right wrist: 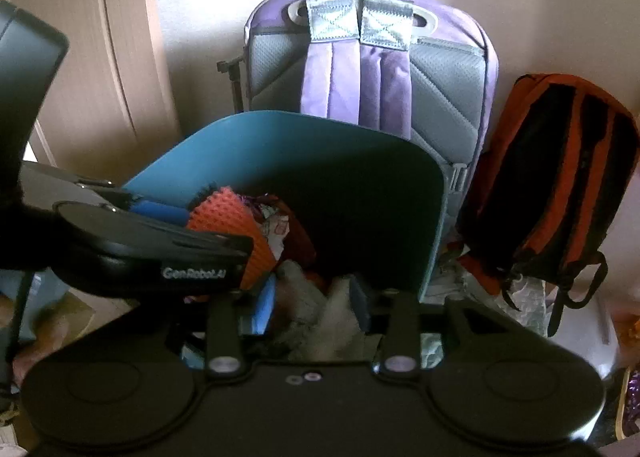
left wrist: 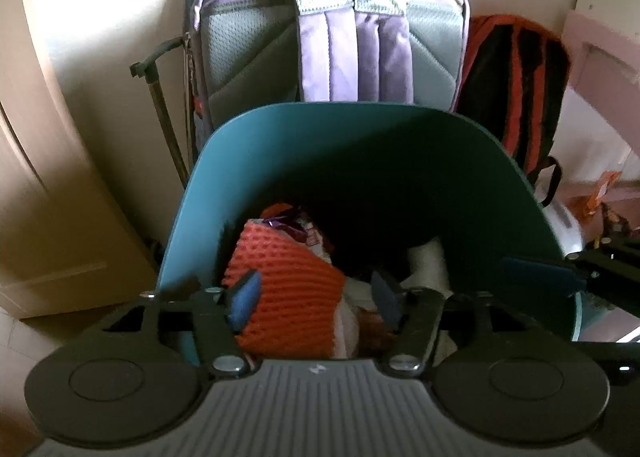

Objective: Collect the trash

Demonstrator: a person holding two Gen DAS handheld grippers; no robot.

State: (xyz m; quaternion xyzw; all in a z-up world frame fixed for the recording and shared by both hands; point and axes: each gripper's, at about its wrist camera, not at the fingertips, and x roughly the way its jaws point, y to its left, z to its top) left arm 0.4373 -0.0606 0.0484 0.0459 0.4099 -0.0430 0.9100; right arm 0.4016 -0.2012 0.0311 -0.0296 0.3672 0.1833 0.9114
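A teal trash bin (left wrist: 360, 145) (right wrist: 280, 145) stands on the floor, holding wrappers (left wrist: 296, 225) and white crumpled paper (left wrist: 428, 261). My left gripper (left wrist: 316, 297) reaches over its near rim. An orange mesh piece (left wrist: 288, 297) (right wrist: 228, 213) lies in the bin between its spread blue pads, and the right pad stands clear of it. My right gripper (right wrist: 312, 307) hangs over the bin beside it, jaws apart around a pale grey crumpled wad (right wrist: 320, 317) that rests on the trash. One blue pad of the right gripper (left wrist: 540, 273) shows at the bin's right rim.
A purple and grey backpack (left wrist: 332, 41) (right wrist: 372, 69) leans on the wall behind the bin. An orange and black backpack (left wrist: 516, 89) (right wrist: 560, 185) sits to its right. A door (right wrist: 100, 57) is at left, a black stand (left wrist: 160, 105) beside the bin. Litter (left wrist: 600, 205) lies at right.
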